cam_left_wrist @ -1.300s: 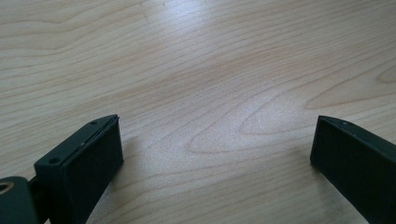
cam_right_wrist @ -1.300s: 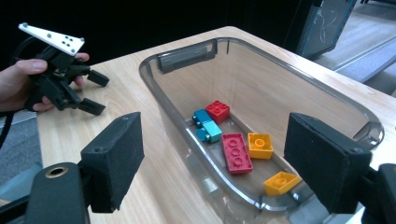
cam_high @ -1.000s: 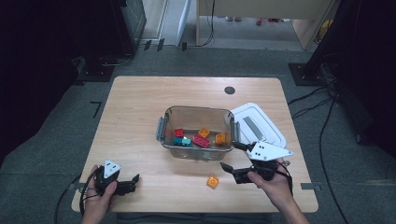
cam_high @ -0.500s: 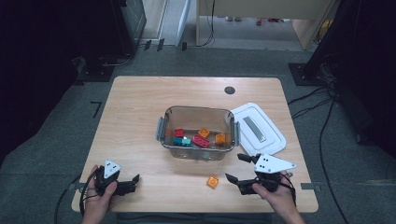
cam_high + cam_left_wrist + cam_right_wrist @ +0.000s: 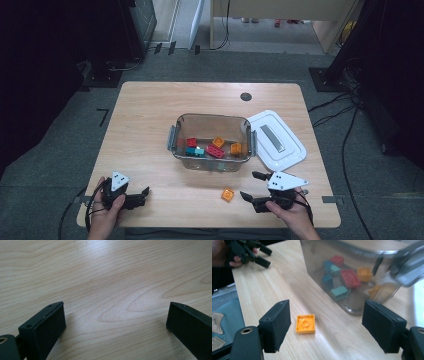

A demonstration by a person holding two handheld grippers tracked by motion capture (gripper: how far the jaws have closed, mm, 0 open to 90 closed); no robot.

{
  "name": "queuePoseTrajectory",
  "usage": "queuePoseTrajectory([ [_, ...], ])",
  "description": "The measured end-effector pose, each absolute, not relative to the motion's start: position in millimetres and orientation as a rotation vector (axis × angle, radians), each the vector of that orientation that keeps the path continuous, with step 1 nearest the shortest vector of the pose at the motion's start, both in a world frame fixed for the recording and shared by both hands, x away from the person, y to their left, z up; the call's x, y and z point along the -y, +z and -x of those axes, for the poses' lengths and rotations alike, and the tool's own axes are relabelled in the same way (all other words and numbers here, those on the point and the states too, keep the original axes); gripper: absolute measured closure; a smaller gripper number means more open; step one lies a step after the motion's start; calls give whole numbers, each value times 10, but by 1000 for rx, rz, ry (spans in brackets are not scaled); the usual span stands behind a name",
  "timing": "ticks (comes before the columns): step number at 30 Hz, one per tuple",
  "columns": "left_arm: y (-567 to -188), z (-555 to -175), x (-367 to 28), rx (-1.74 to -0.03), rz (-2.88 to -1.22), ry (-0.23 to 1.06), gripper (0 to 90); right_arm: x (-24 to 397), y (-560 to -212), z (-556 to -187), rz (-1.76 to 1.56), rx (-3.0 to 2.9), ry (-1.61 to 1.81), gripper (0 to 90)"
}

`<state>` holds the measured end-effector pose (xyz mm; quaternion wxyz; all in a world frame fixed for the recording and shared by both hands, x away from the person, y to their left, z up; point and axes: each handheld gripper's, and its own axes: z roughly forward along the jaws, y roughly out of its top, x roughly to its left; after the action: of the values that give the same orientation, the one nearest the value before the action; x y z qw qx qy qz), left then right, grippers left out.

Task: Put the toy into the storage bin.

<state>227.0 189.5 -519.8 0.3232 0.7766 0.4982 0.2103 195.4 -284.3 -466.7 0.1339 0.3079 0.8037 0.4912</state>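
A small orange brick (image 5: 228, 194) (image 5: 305, 324) lies loose on the wooden table (image 5: 150, 125), just in front of a clear plastic container (image 5: 212, 159) (image 5: 352, 290). The container holds several red, teal and orange bricks. My right gripper (image 5: 249, 185) (image 5: 325, 312) is low over the table to the right of the orange brick, pointing left at it. Its jaws are open and nothing is between them. At the front left my left gripper (image 5: 144, 196) (image 5: 113, 312) rests open over bare wood, and it also appears far off in the right gripper view (image 5: 263, 256).
A white lid (image 5: 276, 140) lies flat on the table right of the container, just behind my right gripper. The container has grey latch handles at both ends. The table's front edge runs close under both hands.
My right gripper has sunk and drawn back toward the front edge, now level with the orange brick. The left gripper and the bricks have not moved.
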Motion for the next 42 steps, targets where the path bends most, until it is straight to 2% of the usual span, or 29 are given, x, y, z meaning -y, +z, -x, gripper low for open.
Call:
queuePoseTrajectory([
  [12,-5198,-2270,-1895,-1307,-2038,552,21,2691,-4910,-1997,-899,-2400,1361,271],
  [21,-5198,-2269,-1895,-1307,-2038,551,21,2517,-5036,-1993,-918,-2435,1317,332],
  [42,-5198,-2269,-1894,-1304,-2040,550,21,2253,-5150,-1976,-863,-2479,1208,416],
])
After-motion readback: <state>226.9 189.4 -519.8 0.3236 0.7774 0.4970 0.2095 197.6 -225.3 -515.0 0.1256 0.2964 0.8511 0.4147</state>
